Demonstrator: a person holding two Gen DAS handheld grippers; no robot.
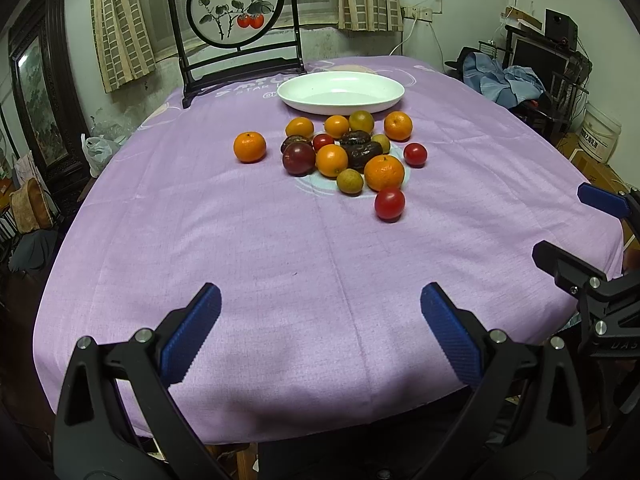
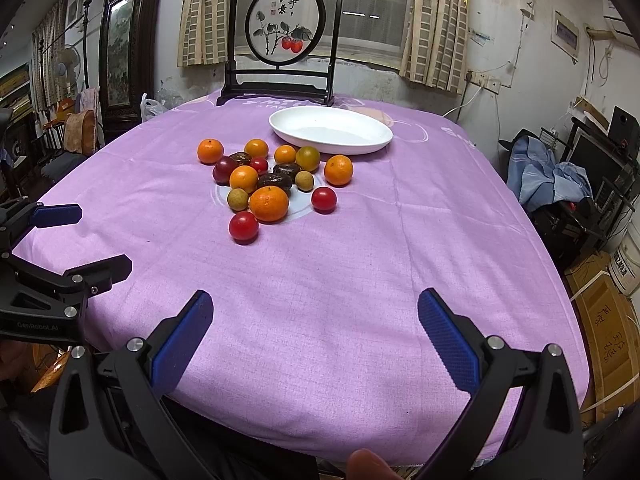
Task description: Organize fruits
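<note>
I've got both claws spread wide, left gripper (image 1: 320, 304) and right gripper (image 2: 314, 312) gripping nothing, low over the cloth (image 1: 280, 248); fruit (image 1: 340, 152) heaped beside the plate (image 1: 340, 92).

The left gripper (image 1: 320, 334) has a matte black plastic frame with triangular cut-outs and round silver screw heads at its pivots. Its fingers (image 1: 192, 334) carry deep blue pads with a fine ribbed, sawtooth-edged texture. The right gripper (image 2: 314, 340) is built the same way: black arms, silver screws, blue textured fingers (image 2: 448, 340). Seen from the side, each body bears small pale lettering (one reads "GenRoboLAI", the other is cut off). A bit of bare skin (image 2: 366, 464) shows at the bottom edge.
</note>
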